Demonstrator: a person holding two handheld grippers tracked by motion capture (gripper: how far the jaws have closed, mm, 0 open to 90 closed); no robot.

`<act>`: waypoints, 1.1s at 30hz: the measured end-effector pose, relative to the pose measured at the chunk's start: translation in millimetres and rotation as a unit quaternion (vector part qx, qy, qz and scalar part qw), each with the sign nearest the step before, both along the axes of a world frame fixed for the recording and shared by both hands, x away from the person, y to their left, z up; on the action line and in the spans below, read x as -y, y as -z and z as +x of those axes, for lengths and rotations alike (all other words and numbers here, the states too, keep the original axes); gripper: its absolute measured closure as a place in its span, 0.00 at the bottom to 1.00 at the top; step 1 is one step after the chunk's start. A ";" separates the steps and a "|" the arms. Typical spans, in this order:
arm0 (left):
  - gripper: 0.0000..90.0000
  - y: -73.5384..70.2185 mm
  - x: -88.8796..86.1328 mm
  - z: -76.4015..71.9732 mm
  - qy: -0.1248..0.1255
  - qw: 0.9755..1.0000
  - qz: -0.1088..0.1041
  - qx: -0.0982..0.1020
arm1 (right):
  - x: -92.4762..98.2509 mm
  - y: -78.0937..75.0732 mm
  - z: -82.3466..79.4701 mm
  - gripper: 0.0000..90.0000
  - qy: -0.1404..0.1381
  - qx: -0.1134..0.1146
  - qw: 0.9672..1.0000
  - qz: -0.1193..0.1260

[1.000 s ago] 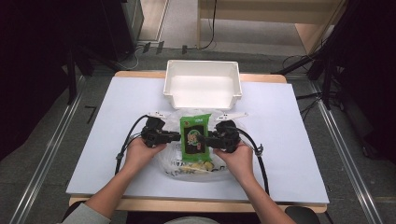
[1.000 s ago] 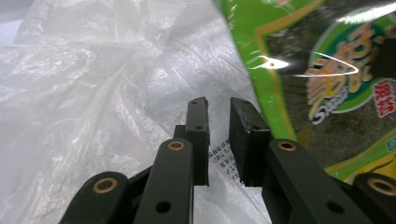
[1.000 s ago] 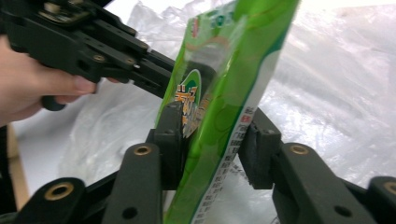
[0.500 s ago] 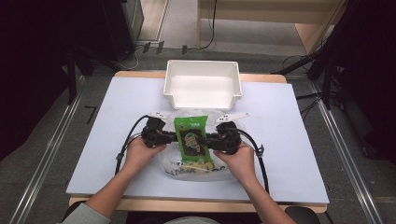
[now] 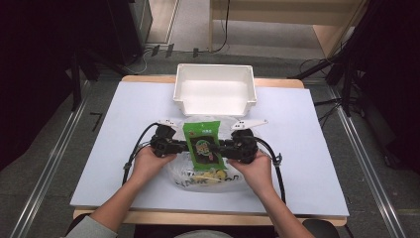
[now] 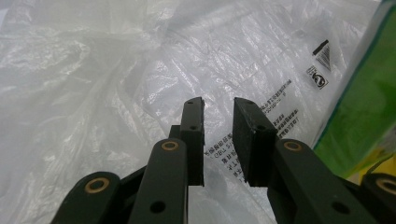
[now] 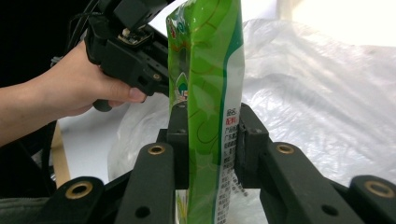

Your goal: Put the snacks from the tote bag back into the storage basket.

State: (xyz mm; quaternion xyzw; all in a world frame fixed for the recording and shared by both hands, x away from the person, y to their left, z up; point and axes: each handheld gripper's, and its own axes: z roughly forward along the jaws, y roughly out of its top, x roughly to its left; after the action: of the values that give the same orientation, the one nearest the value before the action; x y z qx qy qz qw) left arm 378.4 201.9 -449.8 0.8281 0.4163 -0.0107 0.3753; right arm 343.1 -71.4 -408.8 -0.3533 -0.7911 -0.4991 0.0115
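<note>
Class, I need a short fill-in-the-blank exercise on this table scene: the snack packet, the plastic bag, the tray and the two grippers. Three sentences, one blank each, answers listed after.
1. The right gripper is clamped on a ____ snack packet.
2. The left gripper has its jaws apart over a clear ____ bag.
3. Behind the packet, at the table's far edge, stands an empty ____ tray.

Missing words: green; plastic; white
</note>
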 end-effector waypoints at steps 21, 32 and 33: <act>0.75 4.9 0.4 1.2 0.004 1.000 -0.002 -0.014 | 16.6 -12.4 3.5 0.82 0.034 0.037 0.999 0.005; 0.73 8.2 2.0 0.7 0.007 1.000 0.002 -0.014 | 20.5 -15.1 8.5 0.82 0.045 0.047 0.998 -0.001; 0.72 8.6 2.0 0.7 0.007 1.000 0.002 -0.015 | 21.4 -15.8 9.1 0.82 0.046 0.047 0.998 -0.003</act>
State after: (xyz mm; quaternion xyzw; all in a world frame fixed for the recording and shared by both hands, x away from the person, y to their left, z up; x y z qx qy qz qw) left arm 379.2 199.9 -458.5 0.8313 0.4160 -0.0248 0.3678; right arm 352.1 -92.8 -393.0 -0.3652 -0.7750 -0.5133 -0.0499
